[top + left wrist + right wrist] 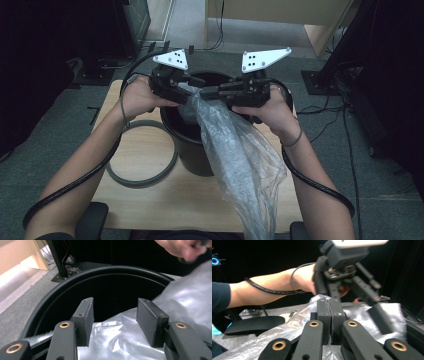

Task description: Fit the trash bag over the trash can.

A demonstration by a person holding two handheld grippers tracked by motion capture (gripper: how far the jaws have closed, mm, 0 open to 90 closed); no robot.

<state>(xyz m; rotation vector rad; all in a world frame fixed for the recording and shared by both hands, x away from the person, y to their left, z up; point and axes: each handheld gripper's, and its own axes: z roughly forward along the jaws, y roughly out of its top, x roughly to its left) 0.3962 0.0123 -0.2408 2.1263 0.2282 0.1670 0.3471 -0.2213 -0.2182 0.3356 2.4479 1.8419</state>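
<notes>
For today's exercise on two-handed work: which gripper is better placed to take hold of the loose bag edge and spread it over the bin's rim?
Probably the left gripper: its jaws stand apart over the plastic bag inside the black bin. The right gripper is already shut on the bag.

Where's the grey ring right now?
In the high view, the grey ring lies flat on the table, left of the black bin and under the left forearm.

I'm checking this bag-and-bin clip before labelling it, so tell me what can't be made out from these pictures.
- High view: the bin's inside, dark and covered by the plastic bag.
- High view: the bag's lower end, cut off by the bottom edge.
- Left gripper view: the other hand, blurred and cut by the top edge.
- Right gripper view: how much bag the right hand-held gripper pinches, hidden between shut pads.
</notes>
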